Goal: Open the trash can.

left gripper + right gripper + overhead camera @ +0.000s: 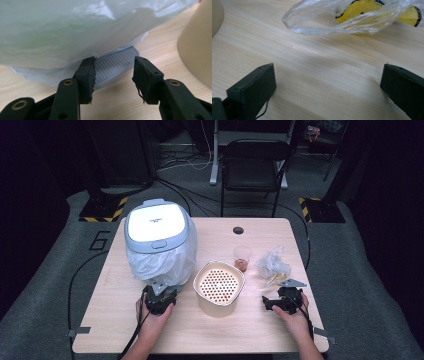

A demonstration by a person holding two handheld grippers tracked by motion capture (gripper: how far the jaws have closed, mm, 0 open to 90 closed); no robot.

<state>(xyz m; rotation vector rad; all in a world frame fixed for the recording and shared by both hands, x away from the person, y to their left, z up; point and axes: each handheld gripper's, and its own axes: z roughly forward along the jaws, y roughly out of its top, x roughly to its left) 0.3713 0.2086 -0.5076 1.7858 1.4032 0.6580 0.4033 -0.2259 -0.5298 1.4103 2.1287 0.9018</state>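
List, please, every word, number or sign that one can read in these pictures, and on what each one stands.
"6": large pale numeral on the grey floor, left of the table.
Small dark print on the white lid of the bin: too small and blurred to read.
Yellow-and-black item in the clear bag: no legible text.

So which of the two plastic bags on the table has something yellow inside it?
The small crumpled clear bag at the right, just beyond the right hand-held gripper. The big whitish bag lines the lidded bin on the left, and shows no yellow.
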